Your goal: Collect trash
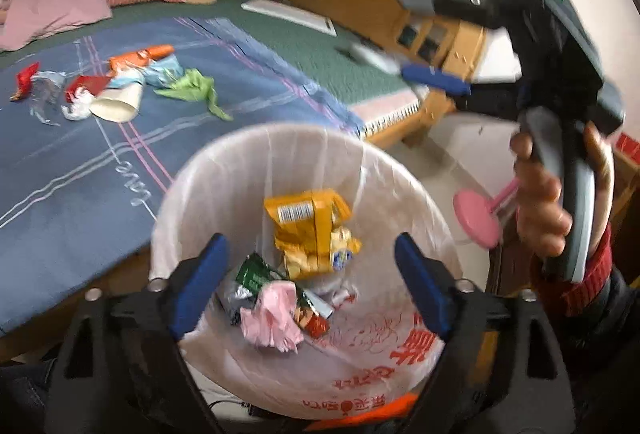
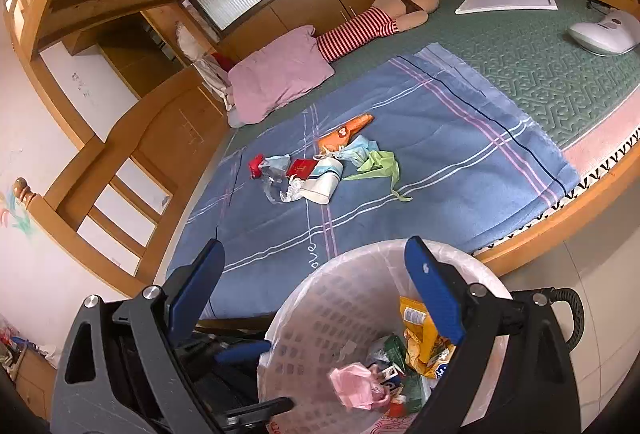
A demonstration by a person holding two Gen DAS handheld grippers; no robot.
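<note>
Left wrist view: on the blue blanket [image 1: 80, 162] lies the litter, a paper cup [image 1: 116, 104] and a green wrapper [image 1: 192, 90]. The left gripper [image 1: 308, 286] hangs spread and empty over the lined trash bin [image 1: 224, 170], yellow snack bag [image 1: 312, 226] inside. The right gripper [image 2: 316, 294] also gapes, holding nothing.

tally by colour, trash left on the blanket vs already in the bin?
On the blue blanket:
red wrappers: 2
orange wrapper: 1
green wrapper: 1
paper cup: 1
In the bin:
yellow bag: 1
pink bag: 1
green wrapper: 1
Total: 8 distinct; the rest is too tangled to split.
</note>
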